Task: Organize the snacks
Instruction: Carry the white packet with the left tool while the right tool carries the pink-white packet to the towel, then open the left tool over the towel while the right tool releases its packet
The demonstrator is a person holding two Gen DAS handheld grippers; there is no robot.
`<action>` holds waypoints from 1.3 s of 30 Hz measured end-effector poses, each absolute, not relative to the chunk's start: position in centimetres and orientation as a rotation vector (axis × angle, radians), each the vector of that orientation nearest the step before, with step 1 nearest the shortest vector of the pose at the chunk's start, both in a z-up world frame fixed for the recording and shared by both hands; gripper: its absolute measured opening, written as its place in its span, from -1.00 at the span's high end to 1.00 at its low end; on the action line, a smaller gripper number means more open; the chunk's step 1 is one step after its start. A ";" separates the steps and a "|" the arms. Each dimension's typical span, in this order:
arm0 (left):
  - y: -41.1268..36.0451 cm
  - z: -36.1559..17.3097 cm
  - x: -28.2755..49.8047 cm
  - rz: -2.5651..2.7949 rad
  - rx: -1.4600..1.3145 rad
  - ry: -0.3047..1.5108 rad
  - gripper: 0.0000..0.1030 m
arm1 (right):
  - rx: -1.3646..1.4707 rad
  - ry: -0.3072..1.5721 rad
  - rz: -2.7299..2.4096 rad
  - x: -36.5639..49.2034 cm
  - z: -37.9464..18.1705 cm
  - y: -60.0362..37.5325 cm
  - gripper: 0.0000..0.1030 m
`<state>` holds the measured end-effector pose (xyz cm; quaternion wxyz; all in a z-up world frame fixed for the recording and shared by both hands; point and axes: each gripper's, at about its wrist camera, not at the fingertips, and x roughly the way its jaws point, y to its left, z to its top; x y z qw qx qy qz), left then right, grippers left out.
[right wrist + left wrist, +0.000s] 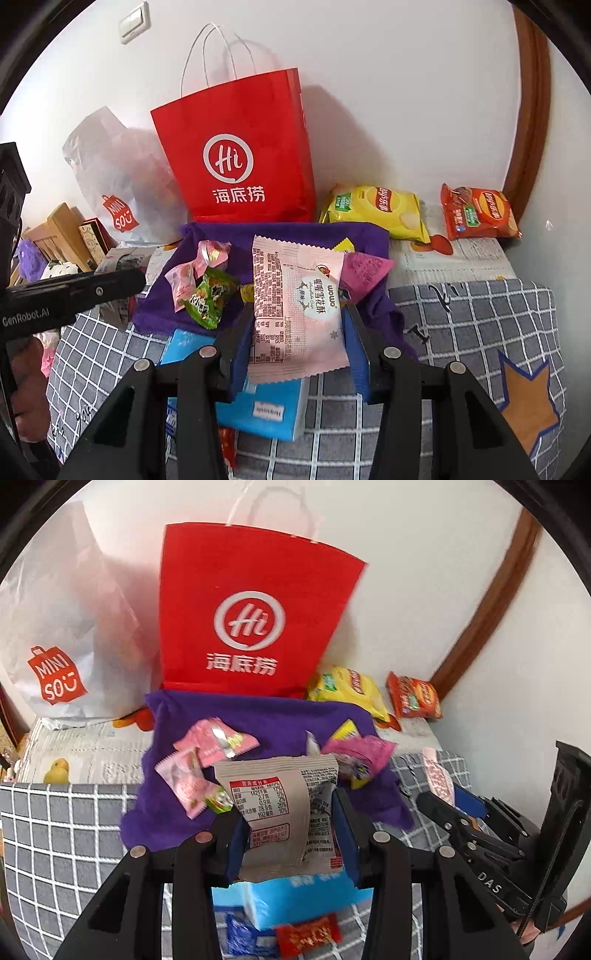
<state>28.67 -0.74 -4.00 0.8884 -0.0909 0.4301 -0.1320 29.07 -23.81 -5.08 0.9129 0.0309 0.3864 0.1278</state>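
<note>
Left wrist view: the left gripper (pixel 291 830) has its jaws closed in on a grey packet (pixel 284 812), pinched from both sides with the nutrition label facing the camera. It's held up over a purple cloth (pixel 258 716) that's spread on a grey checked blanket (pixel 66 830). On the cloth are a couple of pink candies (pixel 216 740) to the left and a magenta wrapper (pixel 360 753) to the right. Below the packet there's a blue box (pixel 295 897) and a red candy (pixel 310 932) on the blanket. A red bag (pixel 255 609) stands behind the cloth against the wall, with a white bag (pixel 62 638) to its left and yellow chips (pixel 349 688) and orange chips (pixel 413 696) to its right. The right gripper (pixel 443 805) pokes in from the right edge, pink packet in it.

Right wrist view: the right gripper (pixel 295 339) is clamped on a pink packet (pixel 299 310), pads pressing both edges, narrow opening. It's over the near edge of the cloth (pixel 295 230), with the blue box (pixel 266 410) underneath. A green candy (pixel 210 295) sits left on the cloth. Red bag (pixel 240 147) behind, yellow chips (pixel 376 208) and orange chips (pixel 478 214) to the right.
</note>
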 end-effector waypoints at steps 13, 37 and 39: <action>3.2 -6.7 33.2 -0.184 -0.206 0.936 0.21 | 0.078 0.852 0.308 34.9 -7.9 -22.3 0.12; 4.5 -11.8 37.3 -0.226 -0.289 0.984 0.20 | 0.089 0.958 0.336 39.4 -13.3 -20.5 0.12; 4.7 -12.1 37.5 -0.229 -0.300 0.983 0.20 | 0.072 0.964 0.341 39.4 -13.5 -20.1 0.12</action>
